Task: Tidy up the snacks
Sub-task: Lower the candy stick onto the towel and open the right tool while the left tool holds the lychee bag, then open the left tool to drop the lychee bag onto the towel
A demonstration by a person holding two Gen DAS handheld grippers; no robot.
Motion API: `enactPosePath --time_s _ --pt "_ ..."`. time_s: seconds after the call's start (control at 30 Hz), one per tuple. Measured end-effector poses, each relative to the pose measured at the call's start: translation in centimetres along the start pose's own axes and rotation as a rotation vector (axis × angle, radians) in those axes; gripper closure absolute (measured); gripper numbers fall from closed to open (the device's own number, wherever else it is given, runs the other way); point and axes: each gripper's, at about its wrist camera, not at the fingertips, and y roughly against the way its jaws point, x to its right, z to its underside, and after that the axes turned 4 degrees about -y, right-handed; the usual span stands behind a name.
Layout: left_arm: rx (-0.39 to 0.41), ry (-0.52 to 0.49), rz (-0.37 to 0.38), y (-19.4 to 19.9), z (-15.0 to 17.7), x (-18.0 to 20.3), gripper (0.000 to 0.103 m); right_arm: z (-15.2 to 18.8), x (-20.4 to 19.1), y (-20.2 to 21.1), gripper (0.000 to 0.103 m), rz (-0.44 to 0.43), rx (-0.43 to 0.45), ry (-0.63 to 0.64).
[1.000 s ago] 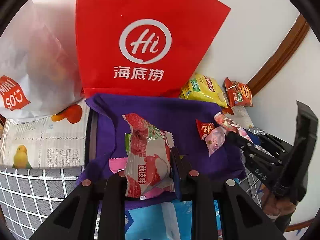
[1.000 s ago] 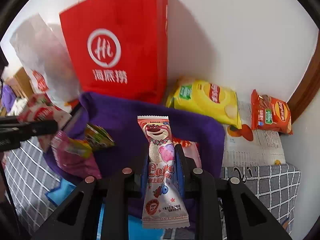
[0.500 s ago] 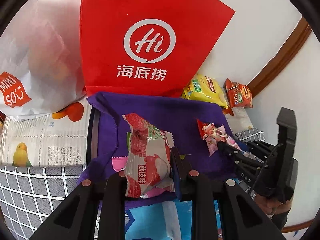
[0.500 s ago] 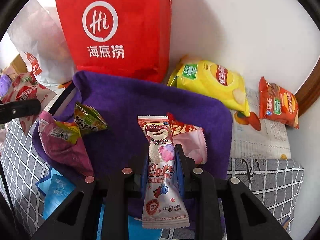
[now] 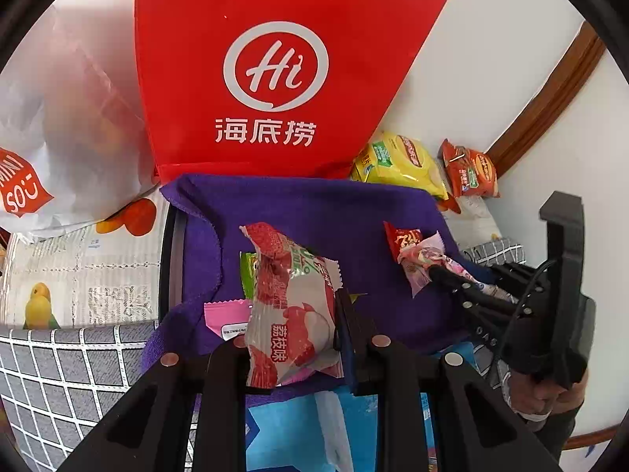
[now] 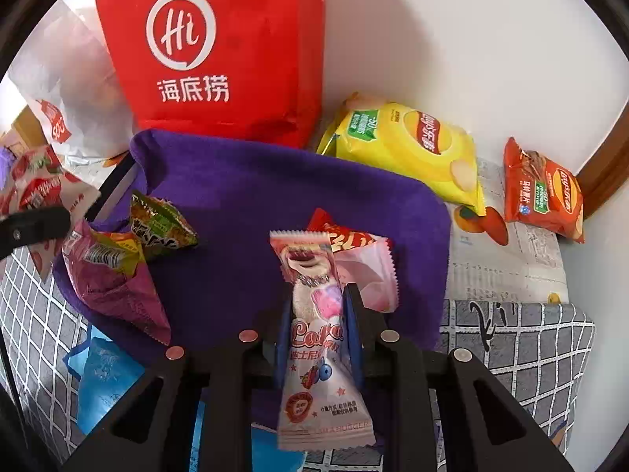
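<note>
Both tools carrying snacks down to the purple cloth

The right tool [image 6: 316, 314] is clamping the pink bear-print stick pack [image 6: 314, 338] and has been dropping lower over the purple cloth [image 6: 275, 181], pink packet [image 6: 369, 275] just ahead of its tips. The left tool [image 5: 293, 314] is still gripping the lychee packet [image 5: 293, 306], barely shifting, with a green snack [image 5: 247, 275] just beyond it. Looks like both are about to join the pile.

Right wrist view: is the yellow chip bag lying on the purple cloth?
No, the yellow chip bag lies beyond the far right edge of the purple cloth, beside the red paper bag.
</note>
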Motion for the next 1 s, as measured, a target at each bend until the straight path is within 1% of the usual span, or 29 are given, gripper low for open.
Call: enactPosePath --time_s 0.13,0.3,0.37,0.47,0.63,0.73,0.87,1.0 --pt "-0.010 -0.002 -0.008 -0.4 0.1 0.1 0.081 0.0 0.1 0.5 0.078 0.000 0.018 -0.003" --pt "-0.029 -0.011 -0.006 -1.2 0.2 0.5 0.081 -0.2 0.1 1.7 0.068 -0.008 0.047 -0.004" --pt "-0.038 -0.016 -0.007 -1.6 0.2 0.6 0.080 -0.2 0.2 2.5 0.067 -0.020 0.068 -0.011" --pt "-0.050 -0.018 -0.012 -2.1 0.3 0.7 0.080 -0.3 0.1 3.4 0.063 -0.036 0.093 -0.012" --pt "-0.056 -0.022 -0.012 -2.6 0.3 0.9 0.080 -0.5 0.0 4.8 0.062 -0.057 0.132 -0.036" --pt "-0.062 -0.003 0.019 -2.8 0.3 0.6 0.080 -0.6 0.0 5.3 0.062 -0.078 0.142 -0.042" --pt "-0.064 0.023 0.024 -2.8 0.3 0.1 0.080 -0.5 -0.2 6.1 0.062 -0.071 0.160 -0.036" --pt "-0.059 0.054 0.091 -2.8 0.3 -0.2 0.080 -0.5 -0.1 6.7 0.062 -0.074 0.166 -0.042"
